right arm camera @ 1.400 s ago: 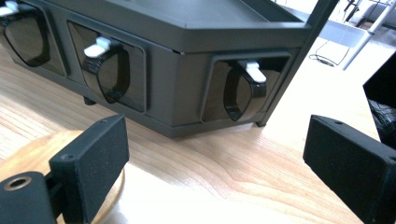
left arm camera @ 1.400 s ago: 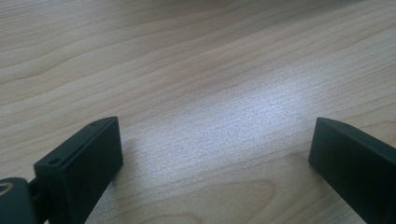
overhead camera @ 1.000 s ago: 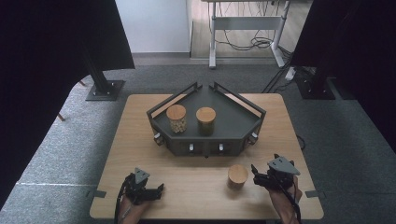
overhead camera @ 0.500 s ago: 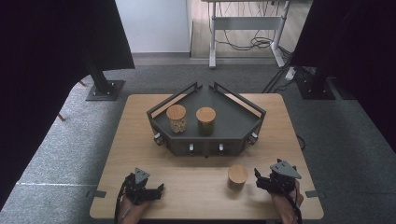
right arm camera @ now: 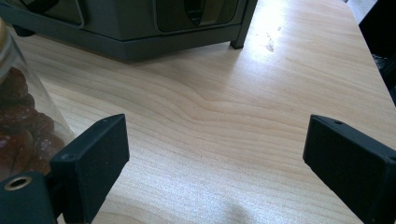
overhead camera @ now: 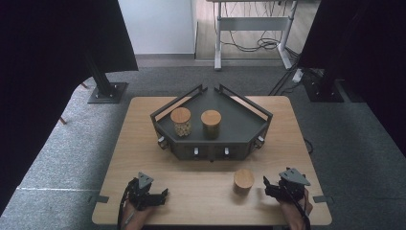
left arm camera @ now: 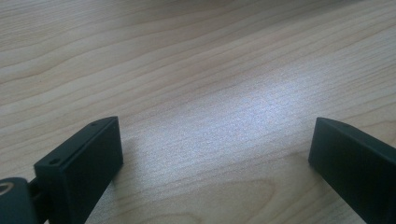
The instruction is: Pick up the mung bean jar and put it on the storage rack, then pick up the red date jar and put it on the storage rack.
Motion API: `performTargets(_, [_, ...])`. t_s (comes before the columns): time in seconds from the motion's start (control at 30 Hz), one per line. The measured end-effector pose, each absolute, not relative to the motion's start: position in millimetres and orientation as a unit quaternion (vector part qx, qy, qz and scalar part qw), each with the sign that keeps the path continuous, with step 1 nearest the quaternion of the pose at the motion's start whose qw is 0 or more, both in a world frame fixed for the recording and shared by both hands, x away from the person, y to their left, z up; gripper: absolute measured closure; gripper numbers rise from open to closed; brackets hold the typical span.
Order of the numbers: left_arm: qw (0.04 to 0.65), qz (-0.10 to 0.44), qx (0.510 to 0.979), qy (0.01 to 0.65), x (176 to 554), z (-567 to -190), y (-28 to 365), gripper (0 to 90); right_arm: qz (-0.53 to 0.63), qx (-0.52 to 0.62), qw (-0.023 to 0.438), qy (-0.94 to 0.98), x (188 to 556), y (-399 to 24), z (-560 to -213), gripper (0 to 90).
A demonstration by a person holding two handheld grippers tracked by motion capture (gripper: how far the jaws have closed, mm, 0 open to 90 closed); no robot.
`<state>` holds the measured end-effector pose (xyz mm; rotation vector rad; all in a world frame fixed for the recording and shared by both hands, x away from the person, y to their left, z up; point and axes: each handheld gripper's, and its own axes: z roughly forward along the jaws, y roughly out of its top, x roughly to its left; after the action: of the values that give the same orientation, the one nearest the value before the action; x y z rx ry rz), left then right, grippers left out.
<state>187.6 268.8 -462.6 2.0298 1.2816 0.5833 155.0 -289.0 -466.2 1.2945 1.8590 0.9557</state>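
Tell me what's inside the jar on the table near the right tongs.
The jar holds dark reddish-brown lumps, visible through its glass in the right gripper view. From above, its wooden lid covers them; what they are is unclear.

Pale, streaky-grained wooden table (overhead camera: 143, 143) — on it a dark grey tray (overhead camera: 239, 125). Tan wooden lid tops each clear jar (overhead camera: 243, 181); reddish-brown contents inside. Both grippers' jaws — matte black.
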Motion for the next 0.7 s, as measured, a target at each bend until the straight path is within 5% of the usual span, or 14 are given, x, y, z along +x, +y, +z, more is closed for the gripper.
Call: performTargets(0.7, [0.329, 0.223, 0.776, 0.49, 187.3, -462.6, 268.8, 2.6, 0.375, 0.488, 0.335, 0.714, 152.7, -285.1, -465.1, 6.3])
